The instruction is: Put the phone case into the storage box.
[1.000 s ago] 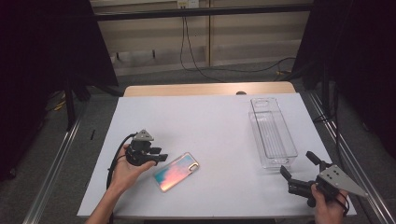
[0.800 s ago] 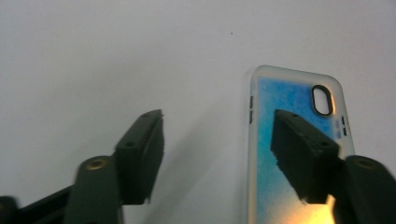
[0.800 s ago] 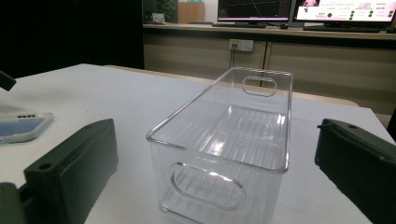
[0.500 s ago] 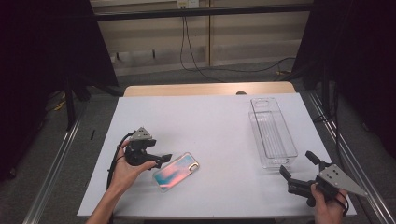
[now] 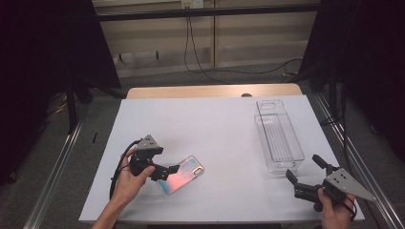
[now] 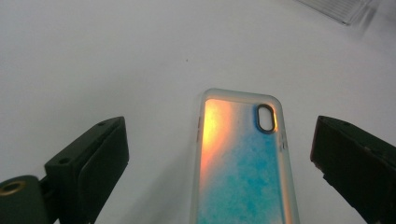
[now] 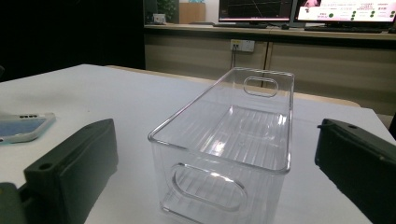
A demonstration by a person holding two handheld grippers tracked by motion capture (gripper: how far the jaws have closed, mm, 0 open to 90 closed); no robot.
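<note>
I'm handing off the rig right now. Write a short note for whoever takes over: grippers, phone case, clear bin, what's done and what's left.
Left gripper: jaws have just been opening, now wide, the phone case between them but not gripped.
Right gripper: open, holding nothing, facing the near end of the clear bin.
Phone case lies flat on the white table, left of centre. Bin stands empty at the right.
Done: nothing in the bin.
Left, probably: grip the case and move it to the bin.

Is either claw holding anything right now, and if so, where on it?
Nothing is held. The left claw has just been opening and straddles the phone case without touching it; the right claw stands open before the clear bin.
</note>
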